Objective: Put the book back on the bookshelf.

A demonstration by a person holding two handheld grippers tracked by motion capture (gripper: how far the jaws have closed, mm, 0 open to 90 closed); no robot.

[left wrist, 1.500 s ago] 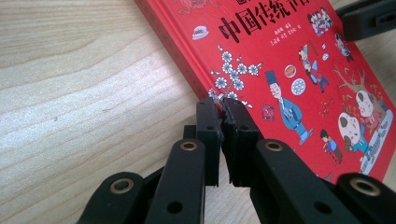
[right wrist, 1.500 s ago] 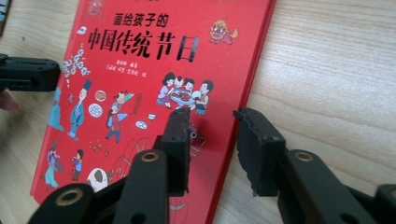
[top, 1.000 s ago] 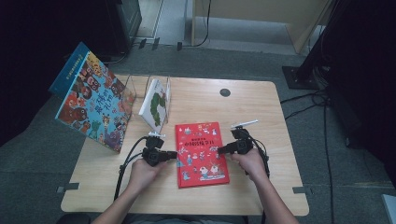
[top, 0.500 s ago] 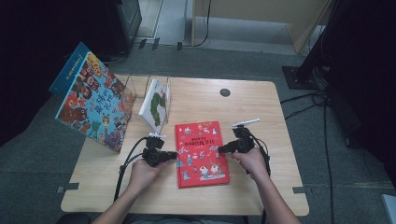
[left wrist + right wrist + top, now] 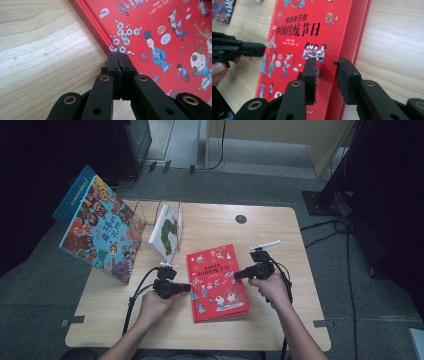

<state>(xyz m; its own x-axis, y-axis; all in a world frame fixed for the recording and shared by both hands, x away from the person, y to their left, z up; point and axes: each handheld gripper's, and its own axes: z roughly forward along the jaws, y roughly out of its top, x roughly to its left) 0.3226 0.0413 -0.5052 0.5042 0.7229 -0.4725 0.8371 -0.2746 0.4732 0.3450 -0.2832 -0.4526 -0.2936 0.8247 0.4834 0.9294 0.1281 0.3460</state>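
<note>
The red book [image 5: 216,281] lies flat on the table [image 5: 280,235], cover up, between the two grippers and in front of the wire rack [image 5: 170,212]. The left gripper [image 5: 186,288] has its jaws fully shut with nothing between them, tips resting at the book's left edge. The right gripper [image 5: 325,72] has its jaws partly open astride the book's right edge, the cover lifted a little there; I cannot tell if the pads press it. The book looks barely raised; lifting it and standing it in the rack, beside the white book [image 5: 166,232], likely remains.
</note>
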